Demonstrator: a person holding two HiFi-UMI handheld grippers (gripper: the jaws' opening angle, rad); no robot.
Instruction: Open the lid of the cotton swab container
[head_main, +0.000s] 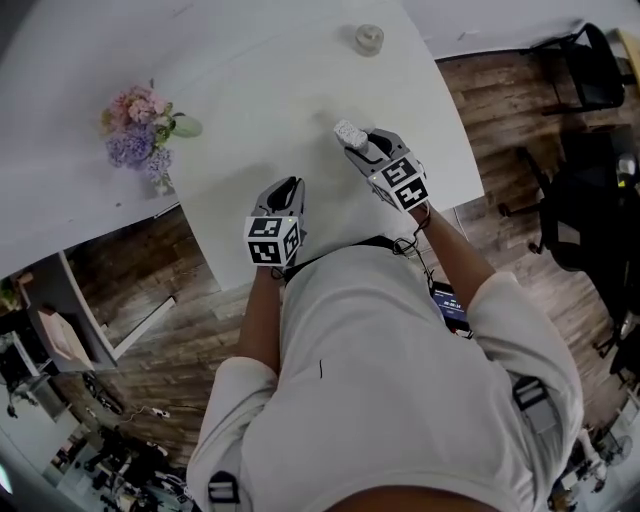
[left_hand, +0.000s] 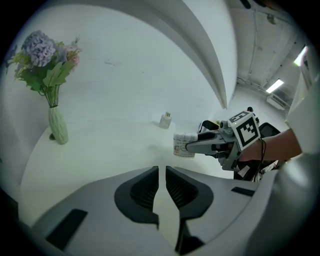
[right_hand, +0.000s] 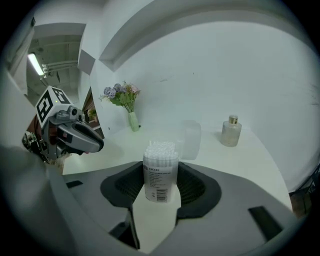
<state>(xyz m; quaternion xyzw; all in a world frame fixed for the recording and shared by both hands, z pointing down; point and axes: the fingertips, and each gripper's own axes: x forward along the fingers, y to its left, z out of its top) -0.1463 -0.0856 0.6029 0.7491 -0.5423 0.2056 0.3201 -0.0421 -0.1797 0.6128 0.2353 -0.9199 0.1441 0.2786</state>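
Observation:
The cotton swab container (right_hand: 160, 175) is a clear tube with a printed label, and bare white swab tips show at its open top. My right gripper (right_hand: 160, 186) is shut on it, a pad pressed on each side. A translucent lid (right_hand: 191, 139) stands on the table just behind it. From above, the container (head_main: 348, 131) sits at the tip of my right gripper (head_main: 360, 142), over the white table (head_main: 260, 80). My left gripper (head_main: 289, 187) is nearer the front edge, apart from the container. Its jaws are shut to a thin slit, and nothing is between them in the left gripper (left_hand: 161, 170) view.
A small glass bottle (head_main: 369, 38) stands at the table's far side. A vase of flowers (head_main: 140, 135) is at the left edge. Dark chairs (head_main: 585, 65) stand on the wooden floor to the right. The person's body fills the lower head view.

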